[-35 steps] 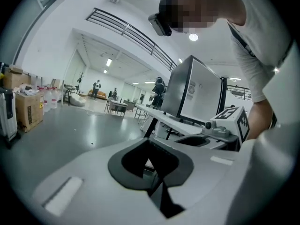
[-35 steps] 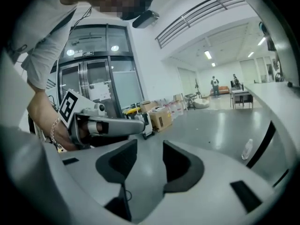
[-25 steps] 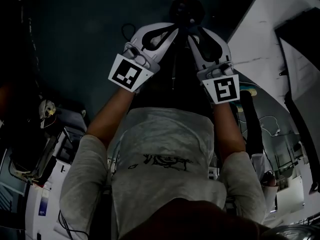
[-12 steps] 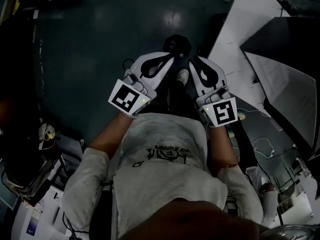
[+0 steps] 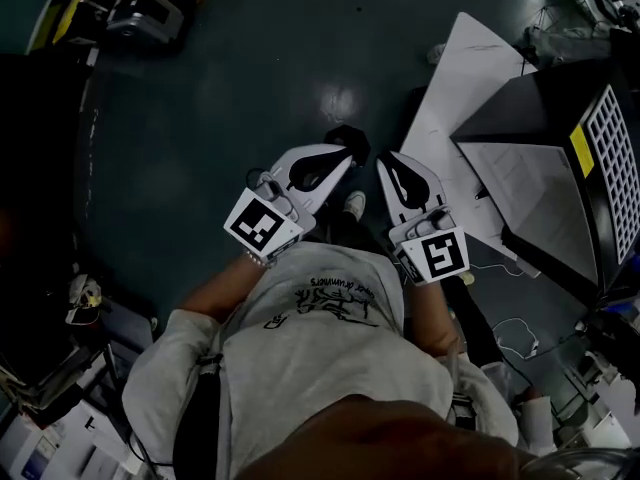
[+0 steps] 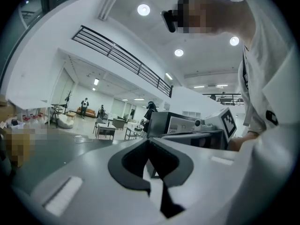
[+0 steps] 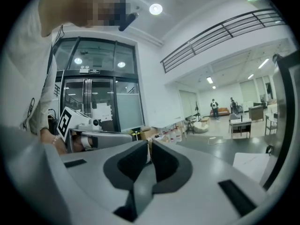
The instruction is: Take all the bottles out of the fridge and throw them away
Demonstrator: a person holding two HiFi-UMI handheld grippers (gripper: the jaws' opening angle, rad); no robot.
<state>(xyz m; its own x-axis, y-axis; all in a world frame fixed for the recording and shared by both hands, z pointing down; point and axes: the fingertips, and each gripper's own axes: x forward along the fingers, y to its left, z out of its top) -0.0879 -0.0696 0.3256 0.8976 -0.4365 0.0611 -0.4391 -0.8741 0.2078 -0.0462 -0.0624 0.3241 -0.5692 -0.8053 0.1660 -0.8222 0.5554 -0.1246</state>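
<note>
Your left gripper (image 5: 348,156) is pressed shut, and your right gripper (image 5: 384,160) has just been closing on nothing, tips together. No bottle shows, so its axis can't be told. The box (image 5: 520,108) at 3 o'clock may be the fridge. This fits approaching it or finishing.

Over floor (image 5: 250,98): left tongs (image 5: 345,156) beside right tongs (image 5: 384,160); cabinet (image 5: 540,158), perhaps fridge, at right.

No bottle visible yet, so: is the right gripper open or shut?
Practically shut and empty. The right gripper has just been closing; its own view shows the jaw tips almost touching, nothing between them.
</note>
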